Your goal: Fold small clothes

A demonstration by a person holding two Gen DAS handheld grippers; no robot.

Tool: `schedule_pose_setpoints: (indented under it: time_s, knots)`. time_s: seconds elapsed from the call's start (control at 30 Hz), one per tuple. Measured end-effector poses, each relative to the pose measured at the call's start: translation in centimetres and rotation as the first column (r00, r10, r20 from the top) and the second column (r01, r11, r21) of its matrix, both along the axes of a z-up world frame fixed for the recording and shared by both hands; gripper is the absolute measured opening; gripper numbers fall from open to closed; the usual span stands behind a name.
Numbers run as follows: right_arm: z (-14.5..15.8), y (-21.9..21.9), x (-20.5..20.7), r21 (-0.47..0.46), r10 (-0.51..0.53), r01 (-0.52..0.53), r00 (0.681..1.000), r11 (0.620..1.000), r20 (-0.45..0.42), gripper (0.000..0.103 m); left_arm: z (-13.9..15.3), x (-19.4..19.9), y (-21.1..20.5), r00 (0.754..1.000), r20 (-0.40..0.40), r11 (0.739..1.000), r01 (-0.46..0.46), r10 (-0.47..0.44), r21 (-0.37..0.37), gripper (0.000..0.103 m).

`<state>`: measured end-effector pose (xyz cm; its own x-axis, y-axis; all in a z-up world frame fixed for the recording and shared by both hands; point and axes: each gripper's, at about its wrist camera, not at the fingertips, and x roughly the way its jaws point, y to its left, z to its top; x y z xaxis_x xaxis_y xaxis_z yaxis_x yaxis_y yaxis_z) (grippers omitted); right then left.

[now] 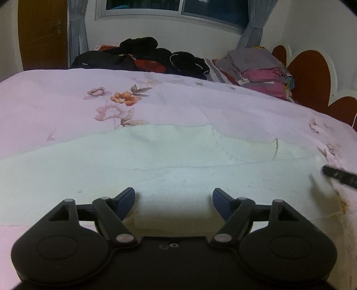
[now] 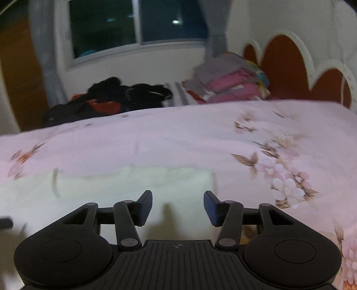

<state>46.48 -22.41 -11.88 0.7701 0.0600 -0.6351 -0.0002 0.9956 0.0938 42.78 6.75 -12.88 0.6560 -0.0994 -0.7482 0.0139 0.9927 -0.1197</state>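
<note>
Garment: one pale cream cloth (image 1: 156,160) lies flat on the pink floral bedspread (image 1: 55,107), at the bed's near edge, directly under both grippers. Left gripper (image 1: 173,198): jaws wide, holding nothing, poised over the cloth. Right gripper (image 2: 177,201): jaws wide, likewise holding nothing, over the cloth's right end (image 2: 133,180).

Left view only: a seam line across the cloth and a dark fingertip entering at the right edge (image 1: 339,176). Right view is motion-blurred; it alone shows the large blossom cluster (image 2: 287,180) printed just beside the cloth's right edge.

Far edge of bed, both views: one heap of dark clothes (image 1: 142,55), one stack of folded grey and pink textiles (image 1: 258,69) by the headboard (image 1: 310,73). One window (image 1: 174,9). No legible writing.
</note>
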Motion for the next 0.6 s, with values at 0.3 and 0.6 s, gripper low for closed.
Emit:
schedule_pose_setpoints:
  time_s: [0.3, 0.6]
  knots:
    - [-3.1, 5.0, -0.5, -0.013, 0.083, -0.086, 0.989, 0.996, -0.125, 0.051, 1.5, -4.0, 5.3, 0.996, -0.026, 0.995, -0.083, 0.082, -0.058, 0.079]
    - [-0.5, 11.3, -1.8, 0.047, 0.208, -0.205, 0.975, 0.978, -0.071, 0.051, 1.9, -7.0, 14.2, 0.964, -0.052, 0.96, -0.263, 0.259, -0.096, 0.079]
